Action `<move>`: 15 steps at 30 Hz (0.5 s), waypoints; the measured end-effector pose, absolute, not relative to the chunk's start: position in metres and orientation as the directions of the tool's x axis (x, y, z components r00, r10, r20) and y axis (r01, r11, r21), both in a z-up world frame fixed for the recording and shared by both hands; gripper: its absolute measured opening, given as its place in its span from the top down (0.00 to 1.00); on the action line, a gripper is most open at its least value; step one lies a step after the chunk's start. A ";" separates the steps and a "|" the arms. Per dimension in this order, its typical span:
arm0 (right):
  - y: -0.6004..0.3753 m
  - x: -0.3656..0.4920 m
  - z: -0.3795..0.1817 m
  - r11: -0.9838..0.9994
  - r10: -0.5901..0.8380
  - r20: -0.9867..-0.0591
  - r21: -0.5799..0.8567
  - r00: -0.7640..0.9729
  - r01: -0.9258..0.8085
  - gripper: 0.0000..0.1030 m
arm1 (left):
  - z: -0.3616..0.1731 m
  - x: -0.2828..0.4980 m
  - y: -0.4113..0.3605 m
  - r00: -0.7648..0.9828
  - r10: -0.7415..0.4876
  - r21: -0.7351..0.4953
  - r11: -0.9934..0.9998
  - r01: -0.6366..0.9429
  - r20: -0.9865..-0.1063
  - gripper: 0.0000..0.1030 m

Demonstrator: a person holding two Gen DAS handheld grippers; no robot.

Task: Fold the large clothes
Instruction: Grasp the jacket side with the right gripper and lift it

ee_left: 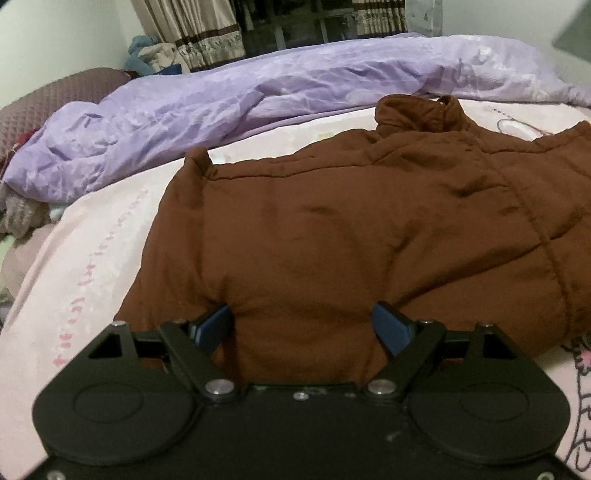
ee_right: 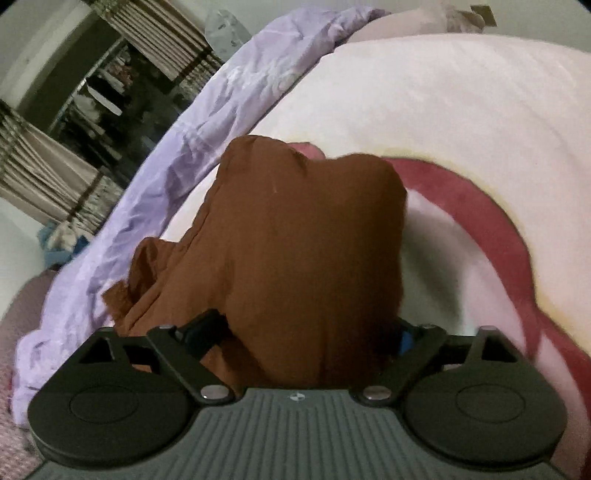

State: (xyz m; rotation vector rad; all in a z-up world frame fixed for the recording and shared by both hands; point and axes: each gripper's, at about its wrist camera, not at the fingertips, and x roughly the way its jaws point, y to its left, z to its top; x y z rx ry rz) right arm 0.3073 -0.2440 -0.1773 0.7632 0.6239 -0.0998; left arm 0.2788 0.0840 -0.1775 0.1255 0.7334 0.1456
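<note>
A brown padded jacket (ee_left: 351, 229) lies spread on the pink bedsheet (ee_left: 85, 258), its collar at the far right. My left gripper (ee_left: 303, 325) is at the jacket's near edge, its blue pads (ee_left: 391, 325) set wide with a thick bulge of brown fabric between them. In the right wrist view my right gripper (ee_right: 310, 332) has a bunched part of the same jacket (ee_right: 306, 236) between its pads, lifted and filling the middle of the view. The right fingertips are mostly hidden by fabric.
A crumpled lilac duvet (ee_left: 221, 107) lies along the far side of the bed, also in the right wrist view (ee_right: 177, 155). Curtains (ee_left: 192, 33) and a dark window stand behind. A pile of clothes (ee_left: 22, 210) sits at the left. The sheet has a red ring print (ee_right: 491, 229).
</note>
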 end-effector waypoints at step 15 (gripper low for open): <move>-0.058 0.268 -0.025 0.923 0.331 -0.171 0.263 0.928 -0.281 0.69 | -0.137 0.270 0.132 0.768 0.199 0.128 0.980 -0.152 -0.609 0.16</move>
